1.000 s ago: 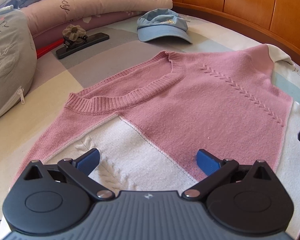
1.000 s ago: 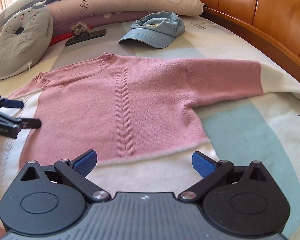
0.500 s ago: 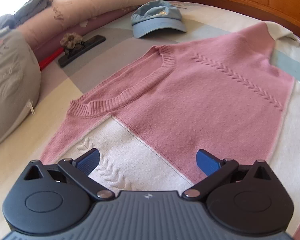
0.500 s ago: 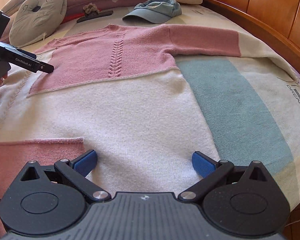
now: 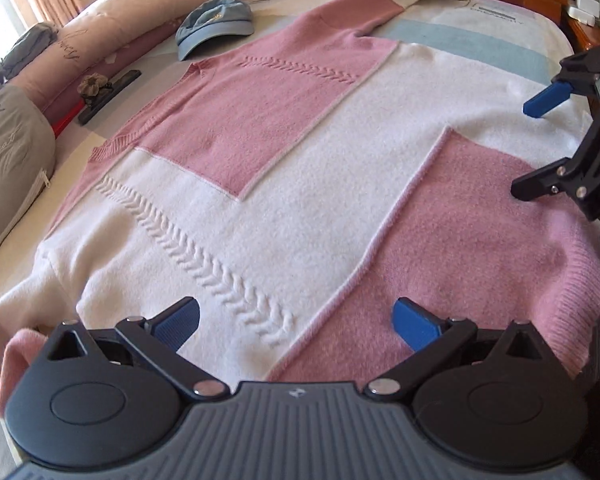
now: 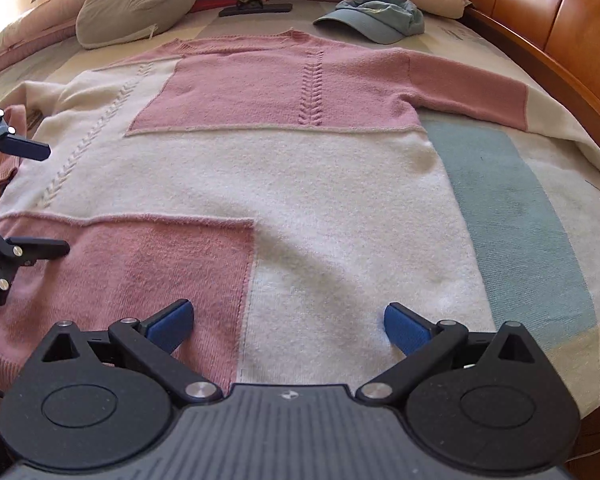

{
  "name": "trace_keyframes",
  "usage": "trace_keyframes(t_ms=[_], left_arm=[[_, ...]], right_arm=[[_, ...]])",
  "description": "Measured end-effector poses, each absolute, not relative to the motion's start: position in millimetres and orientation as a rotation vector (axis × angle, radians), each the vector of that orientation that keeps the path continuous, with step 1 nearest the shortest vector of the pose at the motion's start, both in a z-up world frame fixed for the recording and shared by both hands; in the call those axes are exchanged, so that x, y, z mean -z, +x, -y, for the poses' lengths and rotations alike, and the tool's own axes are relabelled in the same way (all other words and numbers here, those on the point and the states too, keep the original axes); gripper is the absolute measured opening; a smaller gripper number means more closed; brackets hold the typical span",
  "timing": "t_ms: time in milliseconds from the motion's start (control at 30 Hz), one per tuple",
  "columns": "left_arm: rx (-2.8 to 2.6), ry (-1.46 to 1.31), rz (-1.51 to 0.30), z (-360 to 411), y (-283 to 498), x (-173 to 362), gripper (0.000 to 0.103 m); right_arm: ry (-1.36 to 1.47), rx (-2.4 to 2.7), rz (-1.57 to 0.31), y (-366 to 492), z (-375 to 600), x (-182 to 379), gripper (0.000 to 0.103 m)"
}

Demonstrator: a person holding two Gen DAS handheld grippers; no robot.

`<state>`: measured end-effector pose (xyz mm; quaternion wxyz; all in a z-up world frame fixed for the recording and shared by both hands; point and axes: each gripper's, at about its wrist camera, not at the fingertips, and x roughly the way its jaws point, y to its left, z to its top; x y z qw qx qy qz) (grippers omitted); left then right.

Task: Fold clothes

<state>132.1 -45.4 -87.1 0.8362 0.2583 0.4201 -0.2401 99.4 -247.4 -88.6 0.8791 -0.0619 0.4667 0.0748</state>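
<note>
A pink and white knit sweater [image 5: 300,184] lies spread flat on the bed, neck toward the pillows, hem toward me. One sleeve [image 6: 472,88] stretches out to the right in the right wrist view. My left gripper [image 5: 296,322] hovers open over the hem, with the cable pattern and a pink panel below it. My right gripper [image 6: 288,324] is also open above the hem, where the pink panel meets the white. The right gripper [image 5: 540,148] also shows at the right edge of the left wrist view. Neither holds cloth.
A blue cap [image 6: 374,16] lies past the collar. A grey cushion [image 6: 140,0], long pink pillows [image 5: 112,28] and a black hair clip [image 6: 256,4] sit near the head of the bed. A wooden bed frame [image 6: 560,40] curves along the right.
Both grippers have drawn back from the sweater's upper part to its hem. The whole sweater now shows in each view. Both stay open.
</note>
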Motion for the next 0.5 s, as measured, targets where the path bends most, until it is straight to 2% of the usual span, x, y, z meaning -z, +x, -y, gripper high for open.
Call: trace_keyframes(t_ms=[233,400,500], left_arm=[[0.443,0.537,-0.955,26.1,86.5,83.1,0.102],[0.374,0.504,-1.009,9.8,60.9,81.5,0.102],[0.331,0.508,-1.014,1.0,48.6,76.7,0.102]], right_arm=[[-0.13,-0.238,-0.928,65.3,237.7,72.0,0.103],[-0.231,-0.227,-0.942,48.6,224.6,83.9,0.103],[-0.186,-0.238,-0.942,44.6,228.9,84.0,0.103]])
